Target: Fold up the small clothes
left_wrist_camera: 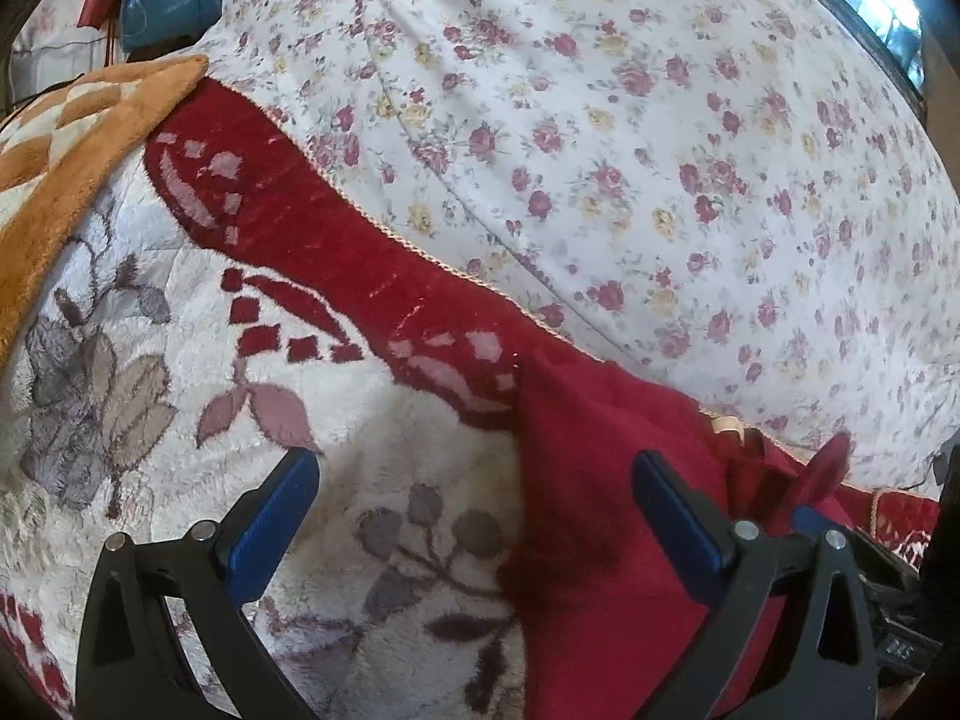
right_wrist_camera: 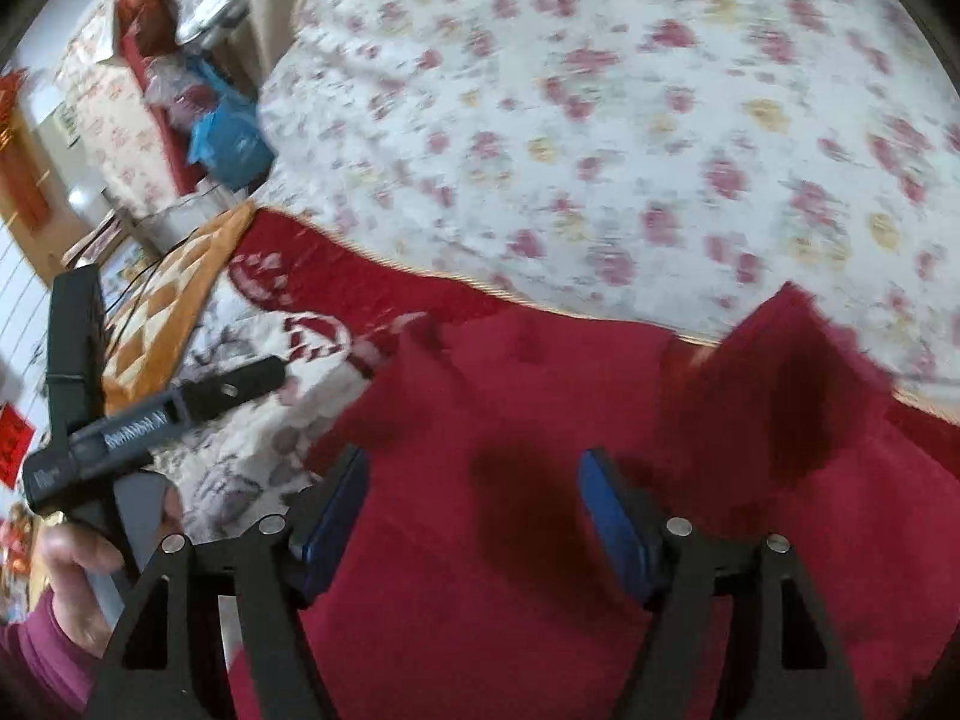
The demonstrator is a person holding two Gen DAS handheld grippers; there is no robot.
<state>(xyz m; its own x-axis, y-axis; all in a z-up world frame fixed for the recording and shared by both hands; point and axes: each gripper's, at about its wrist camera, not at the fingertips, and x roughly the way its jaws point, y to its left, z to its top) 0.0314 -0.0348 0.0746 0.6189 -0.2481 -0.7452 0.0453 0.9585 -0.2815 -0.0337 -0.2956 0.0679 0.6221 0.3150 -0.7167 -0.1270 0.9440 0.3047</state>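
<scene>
a red garment (right_wrist_camera: 510, 480) lies spread on a plush blanket (left_wrist_camera: 180, 312) on a bed, its far edge against a floral quilt (left_wrist_camera: 660, 150), as a person works to fold small clothes with a hand-held tool in each hand. the right tool (right_wrist_camera: 474, 510) hangs over the middle of the cloth with its blue pads spread wide and nothing pressed between them; it grips nothing. one corner of the garment (right_wrist_camera: 798, 360) stands raised at the right, apparently a flap only partly laid over, so the fold looks begun but not finished. the left tool (left_wrist_camera: 474, 510) is likewise open and empty, poised above the garment's left edge where red cloth meets the pale blanket. both tools point steeply down toward the bed. in the right view the person's left hand (right_wrist_camera: 78, 564), in a purple sleeve, clasps the other handle at the lower left. the next move would seem to call for lowering a tool onto an edge or the raised corner, closing on the fabric, and carrying it across without dragging the blanket beneath. the right view is blurred, so fine creases cannot be read.
</scene>
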